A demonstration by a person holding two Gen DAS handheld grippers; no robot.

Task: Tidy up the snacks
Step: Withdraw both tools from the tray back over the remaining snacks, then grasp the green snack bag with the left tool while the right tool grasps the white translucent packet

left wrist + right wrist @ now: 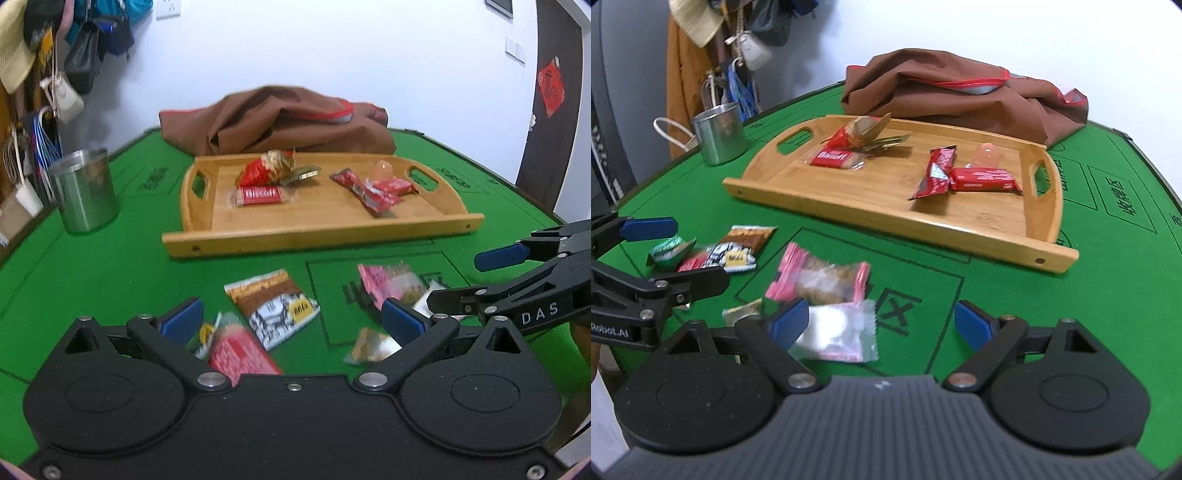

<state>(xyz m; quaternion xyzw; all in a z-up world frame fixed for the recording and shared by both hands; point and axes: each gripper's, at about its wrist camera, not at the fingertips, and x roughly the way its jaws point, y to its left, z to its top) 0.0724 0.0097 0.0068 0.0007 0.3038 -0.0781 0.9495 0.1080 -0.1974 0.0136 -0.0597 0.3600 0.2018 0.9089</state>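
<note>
In the left wrist view, the left gripper (291, 321) hung with jaws wide over the green felt bench (110, 266), a red rectangular snack packet (242, 352) between them at 6 o'clock; a level descent would probably grip it best. In the right wrist view, the right gripper (881, 323) stood equally wide, a clear plastic snack wrapper (838, 332) by its left finger, the bamboo handled tray (886, 214) at 12 o'clock.
</note>
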